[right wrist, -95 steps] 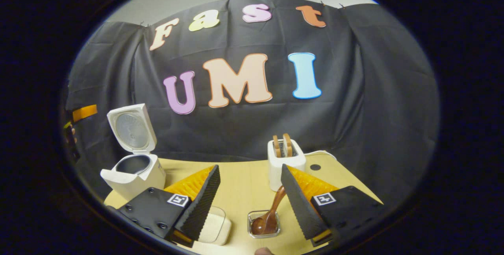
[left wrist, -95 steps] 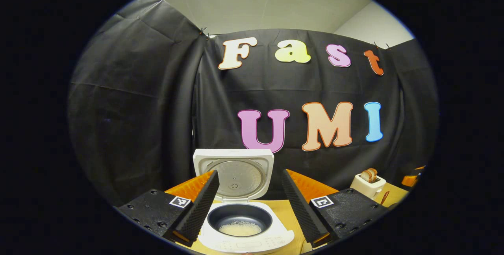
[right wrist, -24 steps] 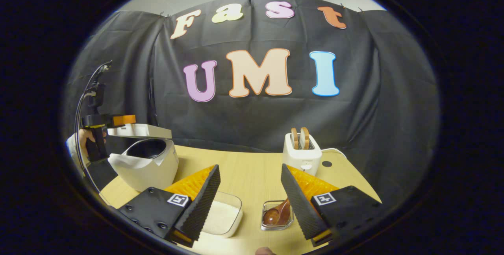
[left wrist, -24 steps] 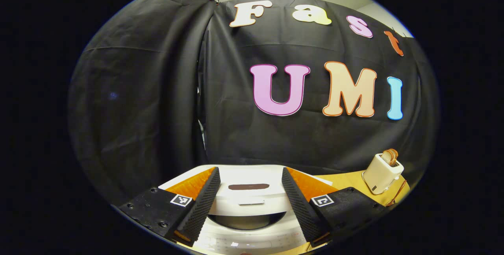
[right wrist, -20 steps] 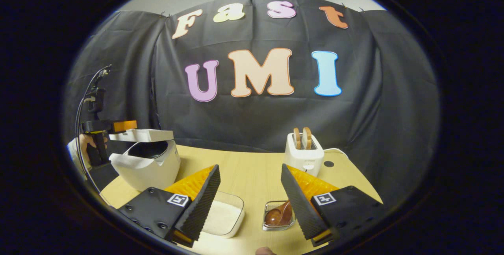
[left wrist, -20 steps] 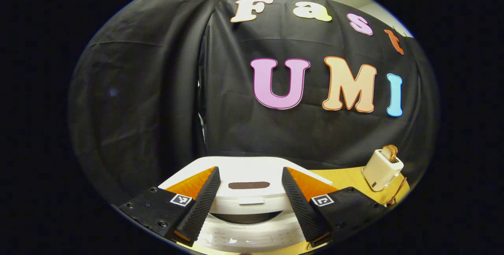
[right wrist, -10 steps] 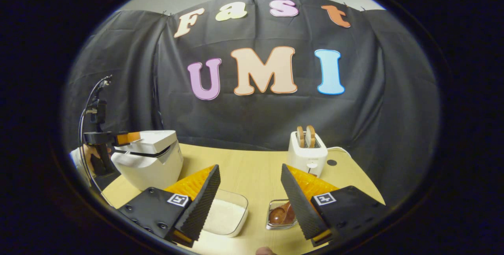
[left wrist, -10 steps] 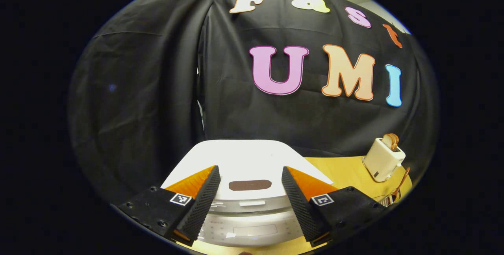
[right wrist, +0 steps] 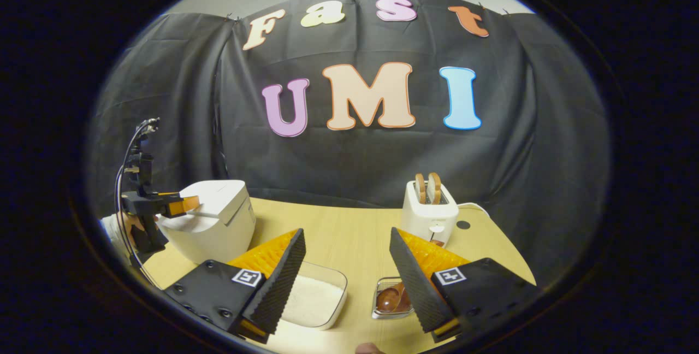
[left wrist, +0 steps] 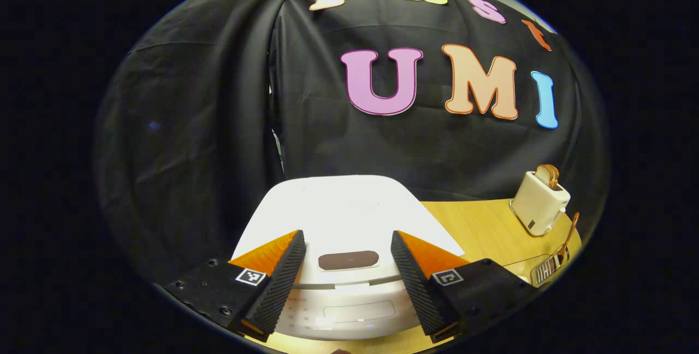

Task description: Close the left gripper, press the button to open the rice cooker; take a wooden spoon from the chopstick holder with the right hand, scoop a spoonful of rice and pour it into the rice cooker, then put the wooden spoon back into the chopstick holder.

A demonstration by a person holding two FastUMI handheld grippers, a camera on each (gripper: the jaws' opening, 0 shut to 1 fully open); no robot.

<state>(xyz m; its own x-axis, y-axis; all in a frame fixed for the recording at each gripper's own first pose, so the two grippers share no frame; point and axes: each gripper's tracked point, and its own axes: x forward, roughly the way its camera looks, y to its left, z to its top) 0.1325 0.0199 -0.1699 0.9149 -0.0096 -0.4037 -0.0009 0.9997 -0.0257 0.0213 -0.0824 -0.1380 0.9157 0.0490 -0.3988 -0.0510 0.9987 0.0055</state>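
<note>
The white rice cooker (left wrist: 344, 212) has its lid down. My left gripper (left wrist: 347, 239) is open right over the lid's front edge, one finger on each side of the dark oval button (left wrist: 348, 260). In the right gripper view the cooker (right wrist: 218, 223) stands at the far left with the left gripper (right wrist: 175, 205) and a hand at its front. My right gripper (right wrist: 347, 236) hangs open above the table with nothing between its fingers. The wooden spoon (right wrist: 390, 299) sits in the clear holder (right wrist: 379, 313), partly behind the right finger. A clear box of rice (right wrist: 317, 294) lies beside the left finger.
A white toaster (right wrist: 430, 212) with two slices of bread stands at the back of the wooden table (right wrist: 338, 234), with a white cable behind it. In the left gripper view the toaster (left wrist: 540, 204) and the spoon handle (left wrist: 570, 228) show at the far right.
The cooker lid has swung down from upright to shut, and my left gripper went down with it. The right gripper has hardly moved; the spoon stays in the holder.
</note>
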